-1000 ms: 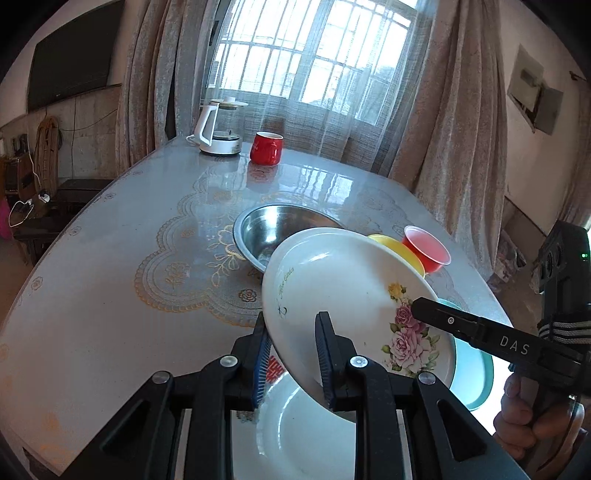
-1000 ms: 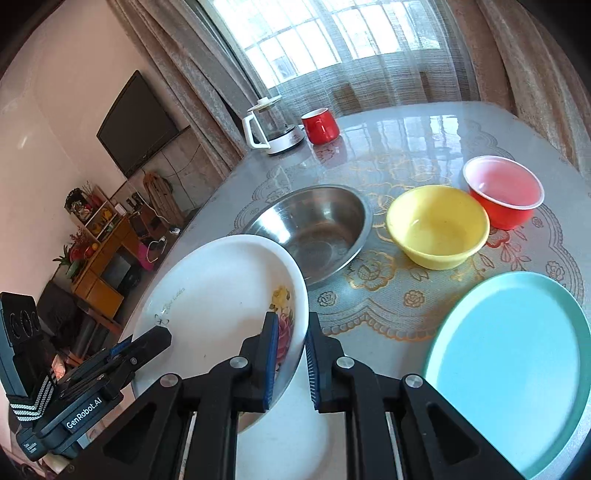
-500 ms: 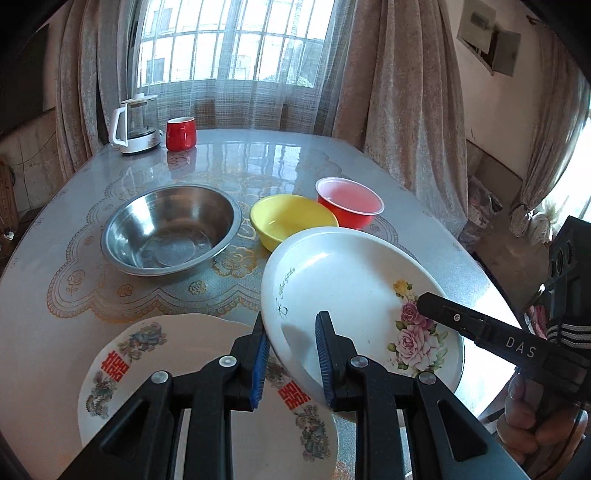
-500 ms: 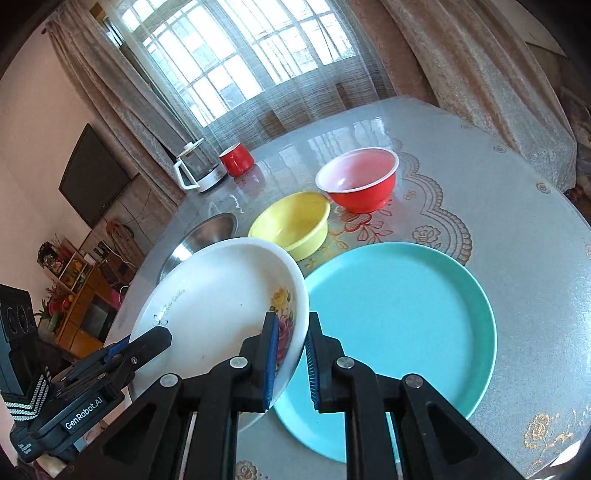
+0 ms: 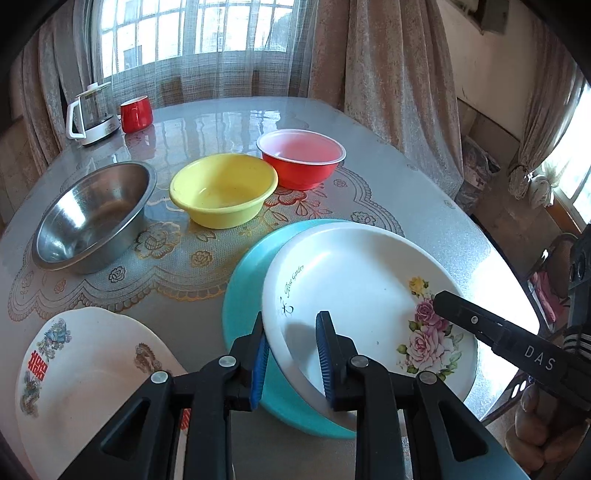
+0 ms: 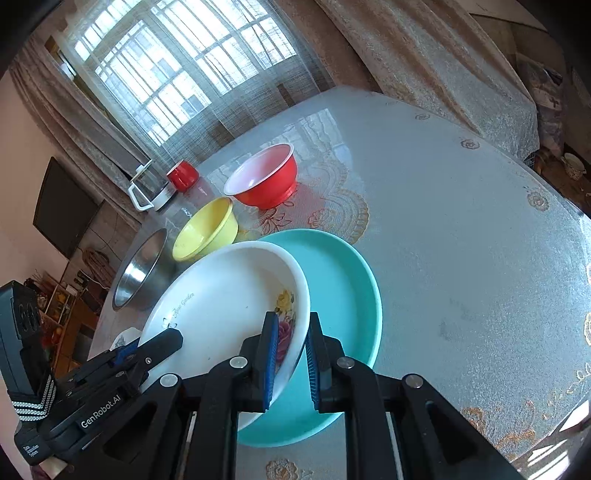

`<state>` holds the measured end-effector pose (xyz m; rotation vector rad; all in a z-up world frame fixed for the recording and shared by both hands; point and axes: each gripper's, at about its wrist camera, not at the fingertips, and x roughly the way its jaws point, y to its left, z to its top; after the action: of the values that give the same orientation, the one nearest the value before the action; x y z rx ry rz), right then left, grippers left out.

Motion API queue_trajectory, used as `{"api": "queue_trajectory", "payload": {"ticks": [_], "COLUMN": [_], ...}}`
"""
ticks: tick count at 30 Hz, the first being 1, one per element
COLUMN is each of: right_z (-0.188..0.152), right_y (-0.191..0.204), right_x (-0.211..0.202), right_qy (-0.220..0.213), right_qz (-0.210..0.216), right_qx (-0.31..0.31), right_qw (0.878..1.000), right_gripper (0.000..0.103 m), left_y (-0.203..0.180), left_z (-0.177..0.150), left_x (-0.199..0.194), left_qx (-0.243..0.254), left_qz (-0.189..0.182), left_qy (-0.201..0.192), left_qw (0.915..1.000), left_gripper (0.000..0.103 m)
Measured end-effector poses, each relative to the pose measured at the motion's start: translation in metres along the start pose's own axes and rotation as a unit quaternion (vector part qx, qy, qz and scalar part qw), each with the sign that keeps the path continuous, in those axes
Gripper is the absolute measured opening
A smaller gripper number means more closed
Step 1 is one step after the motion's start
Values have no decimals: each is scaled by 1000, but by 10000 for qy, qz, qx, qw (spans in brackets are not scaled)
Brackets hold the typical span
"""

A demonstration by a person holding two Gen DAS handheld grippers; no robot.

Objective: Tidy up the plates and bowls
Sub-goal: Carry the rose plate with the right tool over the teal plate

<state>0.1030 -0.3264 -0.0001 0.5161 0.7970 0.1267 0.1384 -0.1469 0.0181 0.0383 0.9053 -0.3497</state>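
Right wrist — rose plate (image 6: 221, 295) between hand-held gripper (image 6: 290, 354)

Barred window (image 5: 192, 29), beige curtains (image 5: 391, 66), wall-mounted TV (image 6: 62, 214).

Table (image 5: 424, 192) bears 3 bowls (image 5: 223, 188), 2 plates (image 5: 243, 280), mug (image 5: 136, 114), kettle (image 5: 92, 114).

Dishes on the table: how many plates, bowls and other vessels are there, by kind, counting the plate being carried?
Plates: 3, the rose plate gripped by both grippers, the teal plate under it, the red-character plate.
Bowls: 3, the steel bowl, yellow bowl, red bowl.
Mugs: 1, the red mug.
Kettles: 1, the glass kettle.
Total: 8.
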Motion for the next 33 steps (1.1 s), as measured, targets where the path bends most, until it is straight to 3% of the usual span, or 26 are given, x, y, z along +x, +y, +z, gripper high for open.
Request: {"api": "queue_trajectory", "payload": {"ticks": [13,23,33], "right_z": [-2,0,0], "right_y": [-28,-23,-18], "right_x": [14,19,21], "right_qy": [103,116,109], "right_qz": [-183,-331,-507], "right_qx": [163,32,-79], "right_qw": [9996,9994,9986], "right_gripper": [14,14,14], "left_y": [-19,-14,-17], "left_z": [4,4,1], "left_x": [28,43,39], "left_qx": [208,197,356], "left_qz": [178,310,457], "left_qy": [269,472,405], "left_qw": [9993,9982,9975], "left_gripper": [25,26,26]}}
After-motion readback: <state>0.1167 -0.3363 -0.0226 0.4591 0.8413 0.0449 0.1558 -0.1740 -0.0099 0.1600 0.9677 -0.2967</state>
